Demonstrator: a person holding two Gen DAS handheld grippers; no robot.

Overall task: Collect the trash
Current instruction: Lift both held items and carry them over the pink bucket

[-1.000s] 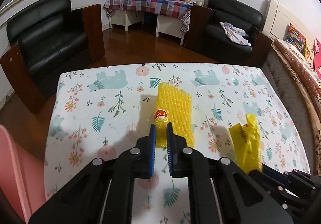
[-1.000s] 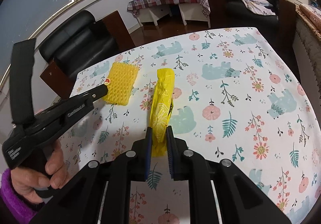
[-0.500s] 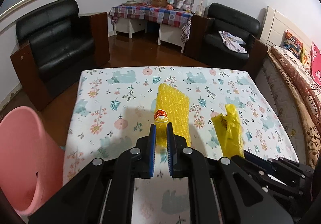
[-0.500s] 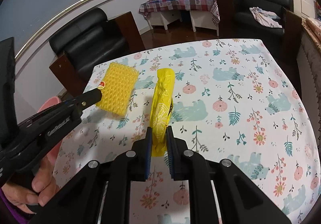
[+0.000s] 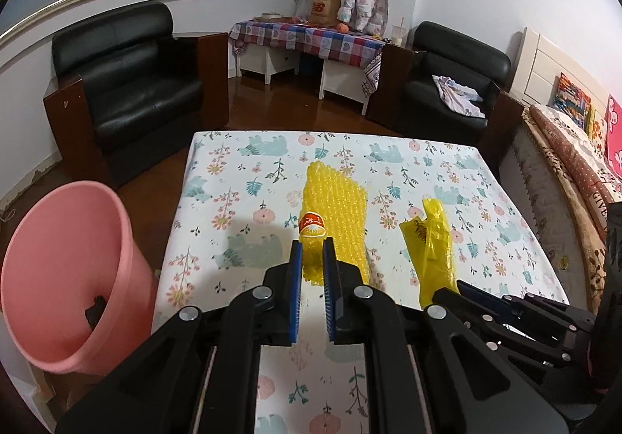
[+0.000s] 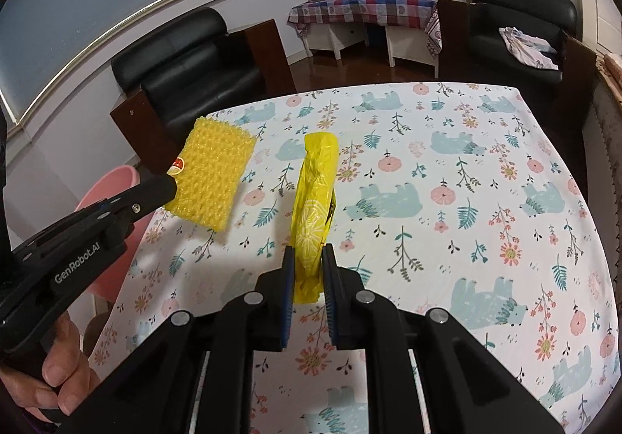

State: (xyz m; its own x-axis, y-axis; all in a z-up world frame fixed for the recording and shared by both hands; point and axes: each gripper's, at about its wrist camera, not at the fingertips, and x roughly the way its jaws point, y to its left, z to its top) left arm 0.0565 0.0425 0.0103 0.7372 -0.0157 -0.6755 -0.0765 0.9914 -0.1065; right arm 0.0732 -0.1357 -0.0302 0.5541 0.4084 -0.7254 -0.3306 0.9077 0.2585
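Pink bin (image 5: 74,270) left — armchair (image 5: 128,84) beyond.

Yellow foam net (image 5: 337,212), yellow bag (image 6: 314,208), pink bin (image 5: 66,270), floral tablecloth (image 6: 466,169).

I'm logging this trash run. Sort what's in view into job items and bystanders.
Job: yellow foam fruit net in left tongs; crumpled yellow plastic bag in right tongs; pink plastic bin.

Bystanders: black leather armchairs; checked-cloth side table; floral tablecloth.
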